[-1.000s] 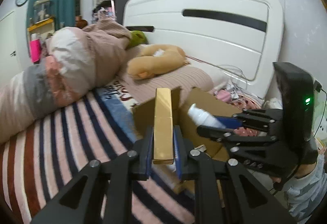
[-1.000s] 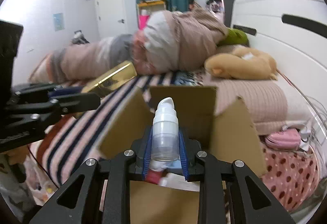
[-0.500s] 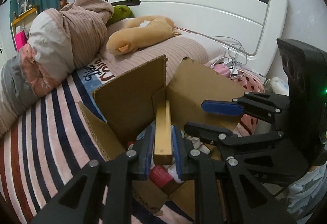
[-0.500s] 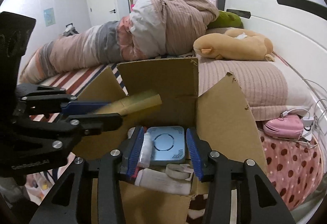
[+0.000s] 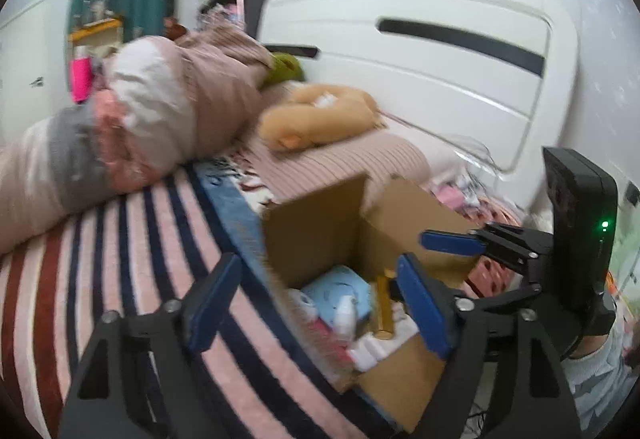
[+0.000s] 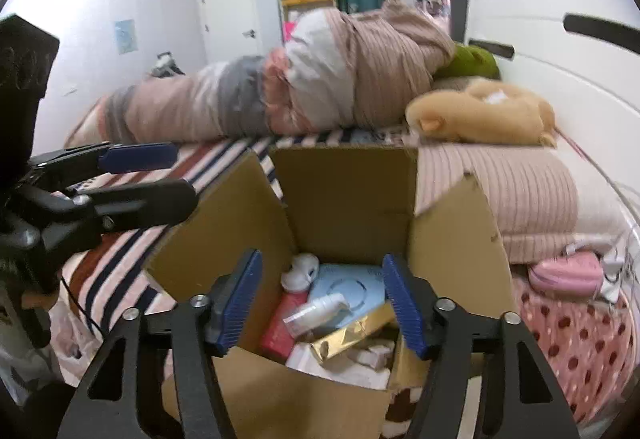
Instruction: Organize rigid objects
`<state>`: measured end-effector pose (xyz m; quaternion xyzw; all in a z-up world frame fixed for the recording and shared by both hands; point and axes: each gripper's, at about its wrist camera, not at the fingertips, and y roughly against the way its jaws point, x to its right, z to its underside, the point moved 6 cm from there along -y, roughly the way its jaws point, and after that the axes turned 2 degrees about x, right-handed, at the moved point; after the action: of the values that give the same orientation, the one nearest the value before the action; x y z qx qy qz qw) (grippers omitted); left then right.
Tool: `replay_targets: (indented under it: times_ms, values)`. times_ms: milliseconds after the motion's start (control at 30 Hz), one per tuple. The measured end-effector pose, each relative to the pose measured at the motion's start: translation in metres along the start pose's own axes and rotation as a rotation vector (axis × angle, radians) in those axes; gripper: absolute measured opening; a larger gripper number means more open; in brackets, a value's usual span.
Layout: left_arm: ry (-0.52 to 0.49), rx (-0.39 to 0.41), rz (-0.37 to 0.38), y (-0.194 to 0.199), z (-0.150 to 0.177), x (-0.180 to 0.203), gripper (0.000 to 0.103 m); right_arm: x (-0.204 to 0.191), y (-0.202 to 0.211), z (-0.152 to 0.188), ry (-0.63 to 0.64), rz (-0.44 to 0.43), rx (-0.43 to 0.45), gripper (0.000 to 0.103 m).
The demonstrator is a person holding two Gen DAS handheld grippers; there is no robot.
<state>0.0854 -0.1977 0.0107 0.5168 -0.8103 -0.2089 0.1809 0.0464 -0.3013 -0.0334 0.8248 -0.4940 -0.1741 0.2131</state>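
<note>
Lying inside the open brown cardboard box [image 6: 352, 199], the long gold foil-wrapped box [image 6: 352, 331] rests tilted on the heap of contents, near the box's right wall, with no finger touching it. Just beside it, toward the middle, lies the white pump bottle with a clear cap [image 6: 316, 309], on its side across a flat pale-blue square pack [image 6: 352, 285]. A red-pink carton [image 6: 282, 325] sits along the left wall, and a small white rounded object [image 6: 300, 267] lies at the far left corner of the interior. In the left wrist view the same gold box [image 5: 386, 313] shows end-on beside the pale-blue pack [image 5: 340, 289].

The right gripper [image 6: 322, 303] hangs over the box's near edge, its 2 blue-padded jaws spread wide apart and holding nothing. The left gripper [image 5: 316, 299] stands at the box's left side, above the bedding, with its jaws likewise wide apart and empty; it appears at the left edge of the right wrist view [image 6: 160, 175].

The cardboard box, its 4 flaps raised, sits at the edge of a bed covered by a pink, white and navy striped blanket [image 5: 132, 259]. Beyond it lie a ribbed pink pillow [image 6: 500, 191], a tan plush toy [image 6: 484, 115], a rolled bundle of pink and grey quilts [image 6: 280, 95], and the white headboard [image 5: 420, 71].
</note>
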Motion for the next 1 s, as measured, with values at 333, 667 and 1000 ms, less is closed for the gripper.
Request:
replay_targets:
  times_ms: [333,667,1000]
  values:
    - [0.146,0.089,-0.348,0.038,0.019,-0.064,0.099,-0.013,0.024,-0.023,0.061,-0.138,0.198,0.096]
    - [0.208,0.092,-0.481,0.038,0.036,-0.095,0.099,-0.025,0.014,-0.027,0.094,-0.219,0.215,0.096]
    - [0.216,0.101,-0.5,0.042,0.037,-0.1,0.099,-0.022,0.01,-0.025,0.09,-0.226,0.208,0.096]
